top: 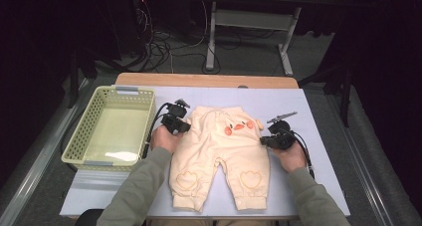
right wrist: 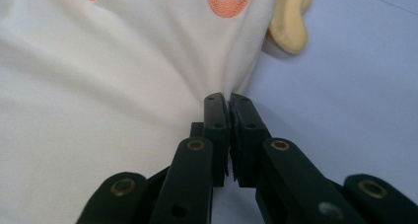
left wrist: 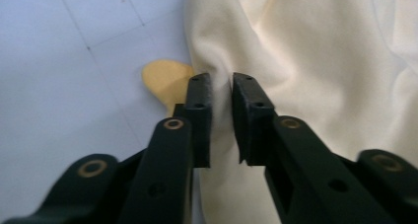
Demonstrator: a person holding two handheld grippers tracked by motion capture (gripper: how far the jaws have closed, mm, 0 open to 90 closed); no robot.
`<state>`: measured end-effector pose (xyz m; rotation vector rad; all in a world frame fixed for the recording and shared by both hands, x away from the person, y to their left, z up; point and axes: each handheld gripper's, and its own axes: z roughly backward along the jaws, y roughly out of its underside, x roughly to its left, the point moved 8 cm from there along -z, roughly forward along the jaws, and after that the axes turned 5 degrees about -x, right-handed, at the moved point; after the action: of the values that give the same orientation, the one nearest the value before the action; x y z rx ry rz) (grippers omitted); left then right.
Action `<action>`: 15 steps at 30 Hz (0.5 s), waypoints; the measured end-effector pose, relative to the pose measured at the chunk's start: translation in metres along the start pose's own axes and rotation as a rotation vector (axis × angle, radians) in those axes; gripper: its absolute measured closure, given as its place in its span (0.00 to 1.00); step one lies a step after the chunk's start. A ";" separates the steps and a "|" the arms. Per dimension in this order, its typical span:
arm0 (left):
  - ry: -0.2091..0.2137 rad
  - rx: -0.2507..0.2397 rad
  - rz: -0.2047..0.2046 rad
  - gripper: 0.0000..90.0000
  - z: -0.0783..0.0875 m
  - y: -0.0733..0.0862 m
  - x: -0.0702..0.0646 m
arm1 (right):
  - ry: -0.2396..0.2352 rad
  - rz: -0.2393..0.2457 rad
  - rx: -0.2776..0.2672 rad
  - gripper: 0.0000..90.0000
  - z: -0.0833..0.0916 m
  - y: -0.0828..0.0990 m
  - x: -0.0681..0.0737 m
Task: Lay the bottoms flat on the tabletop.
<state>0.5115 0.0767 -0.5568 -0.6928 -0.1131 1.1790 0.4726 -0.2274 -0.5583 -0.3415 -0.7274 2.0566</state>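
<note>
A pale blue mat (top: pixel 278 99) covers a wooden table in a dark room, with cables on the floor behind. At far left stands a yellow-green basket (top: pixel 89 131), with nothing inside it, just beside the person's left hand; a sideways swing of that arm could knock it. The left gripper (top: pixel 182 126) sits at the left waist edge of the cream baby trousers (top: pixel 219 159), which lie flat at mid-table with the legs towards the person. In the left gripper view the pads (left wrist: pixel 199 105) have nearly come together over a fold of cloth (left wrist: pixel 222 86), but a narrow gap shows, so the bite looks thin and may slip out on lifting. The right gripper (top: pixel 268 140), at the right waist edge, is clamped on fabric (right wrist: pixel 148 76) beside a small yellow ear-shaped flap (right wrist: pixel 291 21). Uneven holds would probably let the garment sag or twist. Nothing lies between trousers and basket.
</note>
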 end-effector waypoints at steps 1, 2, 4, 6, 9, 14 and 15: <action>0.001 0.006 0.004 0.89 0.000 0.001 0.001 | 0.000 -0.001 0.001 0.97 0.000 0.000 0.000; 0.003 0.017 0.006 0.90 0.000 0.002 0.002 | 0.000 0.000 0.001 0.97 0.000 0.000 0.000; 0.005 0.023 -0.005 0.91 -0.001 0.003 0.002 | 0.000 -0.001 0.001 0.97 0.000 0.000 0.000; -0.026 0.030 -0.052 0.91 -0.003 0.005 0.000 | 0.001 0.002 0.000 0.97 0.000 0.000 0.000; -0.084 0.035 -0.109 0.91 -0.004 0.006 -0.002 | 0.002 0.000 0.002 0.98 0.000 0.000 0.000; -0.077 0.044 -0.120 0.91 -0.004 0.006 -0.003 | 0.003 0.004 0.003 0.98 0.000 0.000 0.000; -0.077 0.049 -0.126 0.91 -0.004 0.006 -0.004 | 0.004 0.004 0.004 0.98 -0.001 -0.001 0.000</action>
<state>0.5068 0.0730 -0.5620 -0.5893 -0.1892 1.0841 0.4731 -0.2267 -0.5583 -0.3446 -0.7208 2.0609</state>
